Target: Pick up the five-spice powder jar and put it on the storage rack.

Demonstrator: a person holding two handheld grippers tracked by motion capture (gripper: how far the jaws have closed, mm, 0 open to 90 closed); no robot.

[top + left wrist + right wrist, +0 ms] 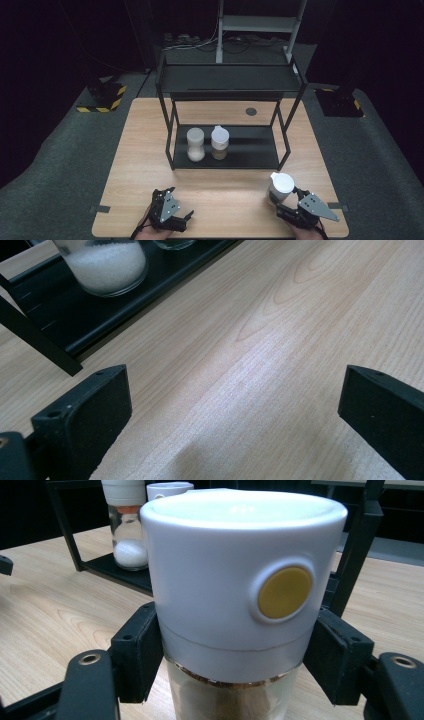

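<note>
My right gripper (pixel 286 199) is shut on a glass spice jar with a white lid (pixel 280 188) at the table's front right; up close the jar's lid (pixel 240 575) carries a round yellow button, and the black pads (pixel 137 652) press both sides below it. My left gripper (pixel 172 192) rests at the front left, its jaws wide apart over bare wood (pixel 250 365). Two more jars stand on the rack's lower shelf: one with white grains (pixel 195 144) and one with a white spouted lid (pixel 219 142). The white-grain jar (pixel 107 265) is at the top left of the left gripper view.
A black two-tier metal rack (pixel 227 85) stands at the middle of the wooden table (pixel 135 165); its posts and lower shelf (pixel 250 150) border the jars. A round grommet (pixel 251 111) sits behind the rack. Beyond the far edge stand a white frame and yellow-black striped bases.
</note>
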